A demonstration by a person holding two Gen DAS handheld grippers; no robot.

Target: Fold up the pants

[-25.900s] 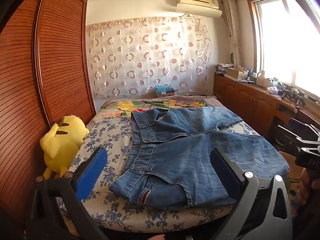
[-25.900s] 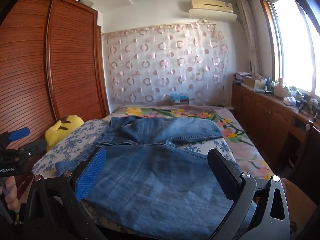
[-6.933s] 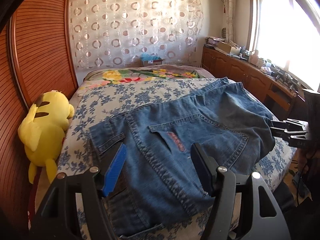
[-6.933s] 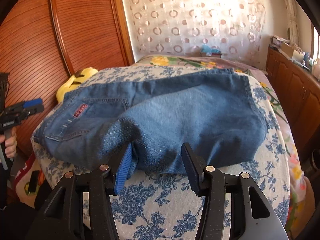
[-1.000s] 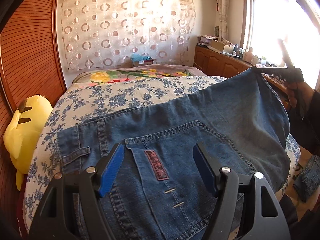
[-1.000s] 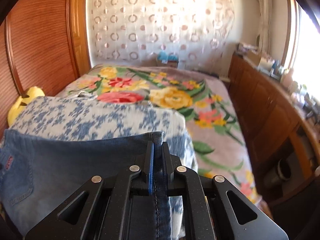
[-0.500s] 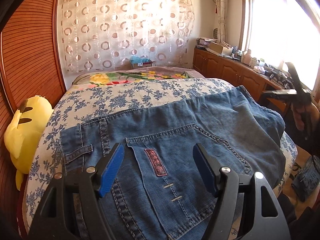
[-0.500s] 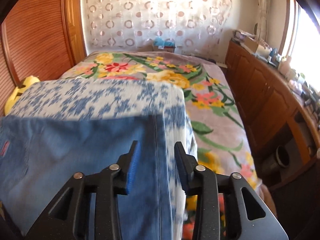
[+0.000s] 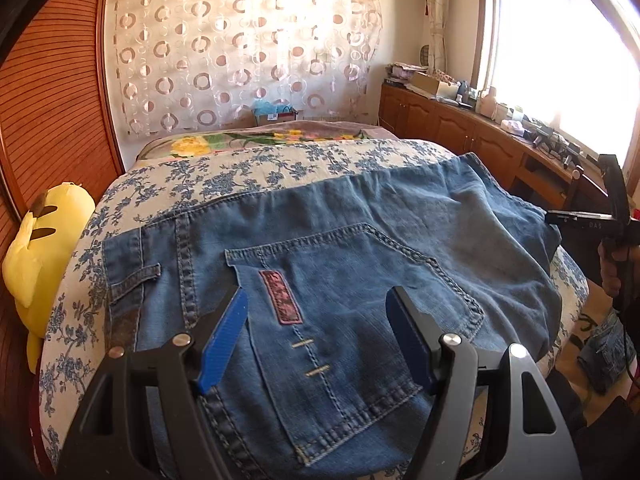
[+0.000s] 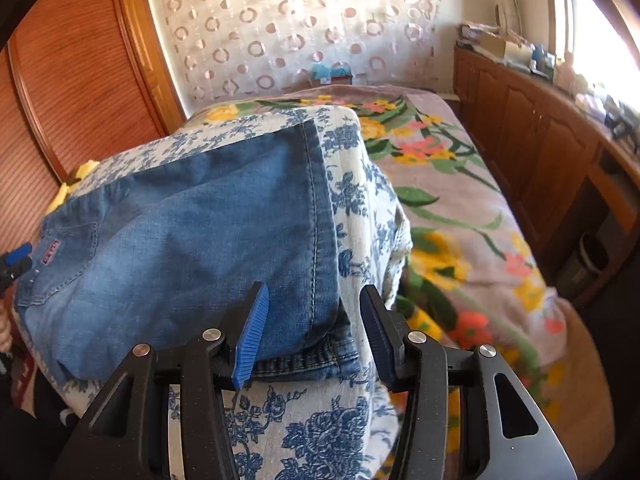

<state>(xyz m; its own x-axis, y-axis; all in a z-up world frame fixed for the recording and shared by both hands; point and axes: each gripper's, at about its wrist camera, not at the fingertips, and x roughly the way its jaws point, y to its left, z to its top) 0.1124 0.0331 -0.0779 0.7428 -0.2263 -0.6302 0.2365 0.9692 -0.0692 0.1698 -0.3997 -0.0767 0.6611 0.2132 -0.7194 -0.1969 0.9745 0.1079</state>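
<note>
Blue denim pants [image 9: 360, 248] lie folded across the blue-flowered bedspread [image 9: 240, 172]. In the left wrist view the back pocket with its red label [image 9: 280, 298] faces up. My left gripper [image 9: 316, 336] hovers open over that pocket, its pads clear of the cloth. In the right wrist view the pants [image 10: 192, 232] end in a stitched leg hem that runs toward me. My right gripper [image 10: 312, 328] has its jaws opening. The hem corner lies between them on the bed, and the pads do not press it. The right gripper [image 9: 612, 204] also shows at the left wrist view's right edge, held by a hand.
A yellow plush toy [image 9: 40, 248] leans against the slatted wooden wardrobe [image 9: 52, 100] at the left. Wooden cabinets [image 9: 460, 128] with clutter line the window side. A flowered blanket [image 10: 460, 208] covers the far bed. More denim [image 9: 604, 356] lies on the floor at the right.
My right gripper opened and let go of the leg hem. The lifted leg dropped flat onto the bed, and the gripper drew back and down. The left gripper stayed put.
</note>
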